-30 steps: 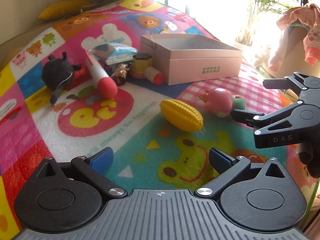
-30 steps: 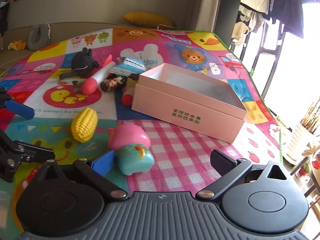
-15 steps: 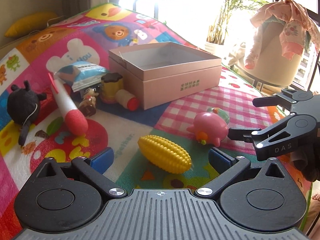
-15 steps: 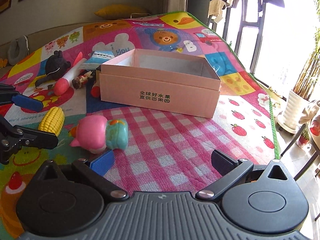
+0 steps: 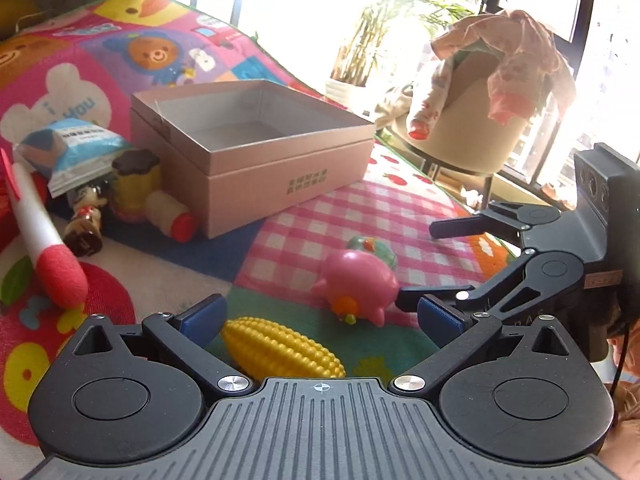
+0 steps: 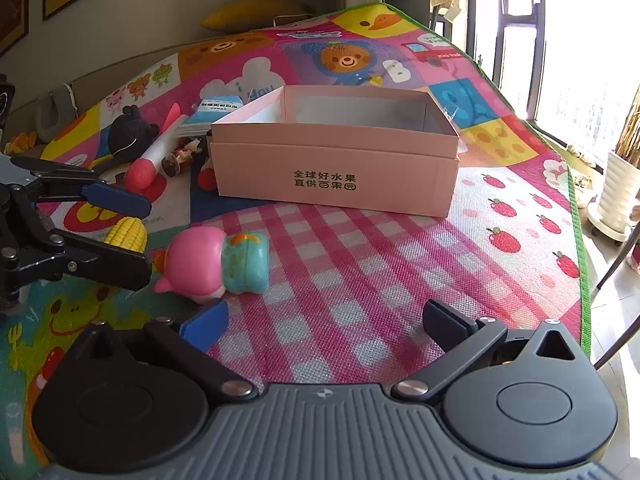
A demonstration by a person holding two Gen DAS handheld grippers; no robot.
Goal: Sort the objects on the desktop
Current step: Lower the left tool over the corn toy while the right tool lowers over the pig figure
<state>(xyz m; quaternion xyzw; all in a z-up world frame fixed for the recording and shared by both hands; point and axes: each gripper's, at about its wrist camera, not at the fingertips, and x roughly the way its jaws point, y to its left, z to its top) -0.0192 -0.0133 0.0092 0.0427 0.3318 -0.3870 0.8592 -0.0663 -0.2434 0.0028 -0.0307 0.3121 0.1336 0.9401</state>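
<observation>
My left gripper [image 5: 320,316] is open, with the yellow toy corn [image 5: 280,350] lying on the mat between its fingers. It shows in the right wrist view [image 6: 142,236] at the left, with the corn [image 6: 126,233] between its fingers. A pink and teal pig toy [image 5: 356,280] lies just beyond on its side. My right gripper [image 6: 320,320] is open and empty, low over the checked part of the mat, with the pig toy [image 6: 220,260] at its left front. It appears in the left wrist view [image 5: 416,264] beside the pig. The open pink box [image 6: 336,160] is empty.
Left of the box [image 5: 248,156] lie a red-tipped white marker [image 5: 40,236], a blue snack packet [image 5: 76,148], a small figurine [image 5: 86,216], a yellow cup [image 5: 134,188] and a red-capped bottle [image 5: 170,216]. A black plush [image 6: 128,136] lies farther left. A chair with clothes [image 5: 480,120] stands off the mat.
My left gripper has moved forward and down, so the corn now lies between its fingers. My right gripper has swung to face the box squarely, closer to the pig toy.
</observation>
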